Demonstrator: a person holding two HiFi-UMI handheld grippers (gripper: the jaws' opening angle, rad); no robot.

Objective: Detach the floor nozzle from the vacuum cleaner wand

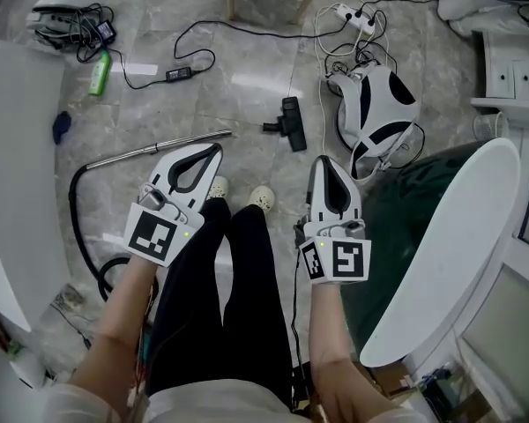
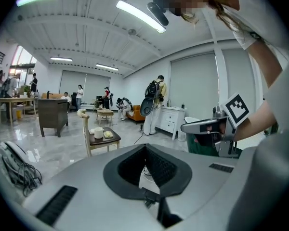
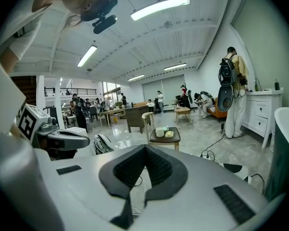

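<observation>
Both pairs of tongs are pressed together with nothing between them. The left gripper [image 1: 213, 152] and the right gripper [image 1: 323, 162] are held above the person's legs [image 1: 247, 271], pointing out over the floor [image 1: 247, 86]. Each gripper view shows the dark pads [image 2: 133, 166] meeting on empty air.

The floor nozzle [image 1: 288, 123] is a small black head with its neck pointing toward 9 o'clock. It lies at 12 o'clock from the shoes [image 1: 263, 197]. The vacuum cleaner wand [image 1: 159, 149], a chrome tube, lies at 10 o'clock. Its free end is near the nozzle's neck but apart from it, with bare floor between them. Its other end runs into a black hose [image 1: 72, 210] that curls toward 8 o'clock. The white and black vacuum cleaner body [image 1: 379, 113] sits at 2 o'clock.

Judging by that gap, the two parts look already separated. The nozzle is probably light, rigid plastic and best taken by its neck. The wand looks stiff, smooth and liable to slip, so a hold near its free end would suit
</observation>
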